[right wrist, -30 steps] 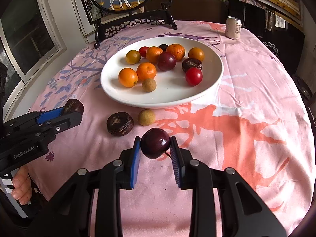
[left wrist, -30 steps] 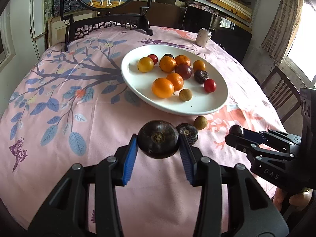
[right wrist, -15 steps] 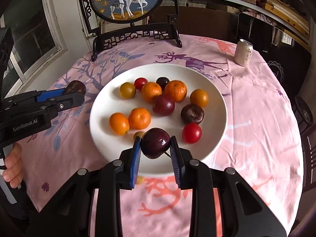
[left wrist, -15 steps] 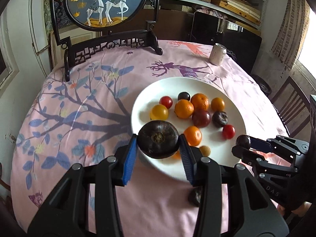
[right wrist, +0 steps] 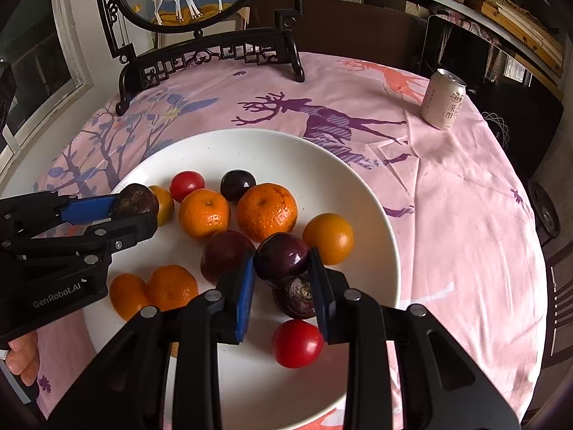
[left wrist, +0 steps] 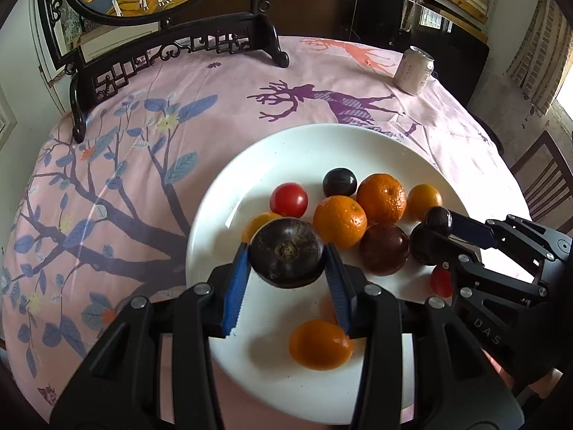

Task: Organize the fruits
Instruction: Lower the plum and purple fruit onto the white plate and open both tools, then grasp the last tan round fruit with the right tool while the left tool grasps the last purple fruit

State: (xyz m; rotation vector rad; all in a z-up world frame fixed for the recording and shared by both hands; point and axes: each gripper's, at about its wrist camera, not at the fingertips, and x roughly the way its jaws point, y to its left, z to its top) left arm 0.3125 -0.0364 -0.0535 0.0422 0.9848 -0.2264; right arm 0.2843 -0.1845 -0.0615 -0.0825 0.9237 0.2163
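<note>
Held above the white plate (left wrist: 229, 186), near its left half: a dark brown round fruit (left wrist: 286, 257), clenched between the blue pads of the left tongs (left wrist: 286, 268). Held over the plate's right half: a glossy purple plum (right wrist: 281, 258), clamped in the right tongs (right wrist: 283, 279), directly above another dark fruit (right wrist: 297, 295) lying on the plate. Could not tell whether either held fruit touched anything beneath it.

Lay on the plate around them: two large mandarins (right wrist: 266, 212) side by side near the middle, a dark plum (right wrist: 237, 184) and a red cherry tomato (right wrist: 187, 185) behind those, a smooth orange fruit (right wrist: 328, 238) toward the right rim, a dark red plum (right wrist: 226, 255) just left of the right tongs, two small oranges (right wrist: 171, 286) touching near the front left, and a second red tomato (right wrist: 297, 343) at the front.

Rested on a pink patterned cloth (right wrist: 447, 193) covering the desk. Stood at the far edge: a dark carved stand (right wrist: 211, 53) carrying a round deer picture. Stood upright at the far right: a pale drink can (right wrist: 443, 98), well apart from the plate.
</note>
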